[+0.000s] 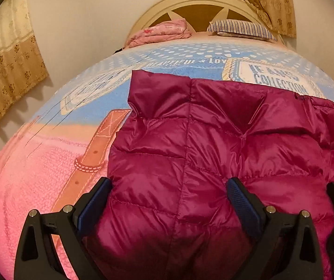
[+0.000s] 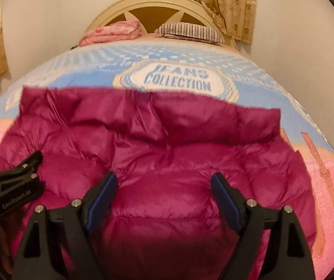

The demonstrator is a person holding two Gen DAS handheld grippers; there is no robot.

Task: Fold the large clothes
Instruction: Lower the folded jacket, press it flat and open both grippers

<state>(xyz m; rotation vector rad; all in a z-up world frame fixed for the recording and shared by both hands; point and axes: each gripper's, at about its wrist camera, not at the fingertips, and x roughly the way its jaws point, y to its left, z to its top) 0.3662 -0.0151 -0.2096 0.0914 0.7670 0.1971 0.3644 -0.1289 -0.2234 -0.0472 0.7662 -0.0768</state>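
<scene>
Looking down along both tongs, we see a magenta quilted jacket (image 1: 213, 151) spread on the bed's pink-and-blue blanket (image 1: 38, 175). Our left gripper (image 1: 169, 196) and right gripper (image 2: 164, 191) both hang with fingers wide apart, nothing between them, above the jacket. Its near hem is cut off below our view. The right view is blurred; a striped pillow (image 2: 190, 31) sits by the headboard (image 2: 148, 2).
</scene>
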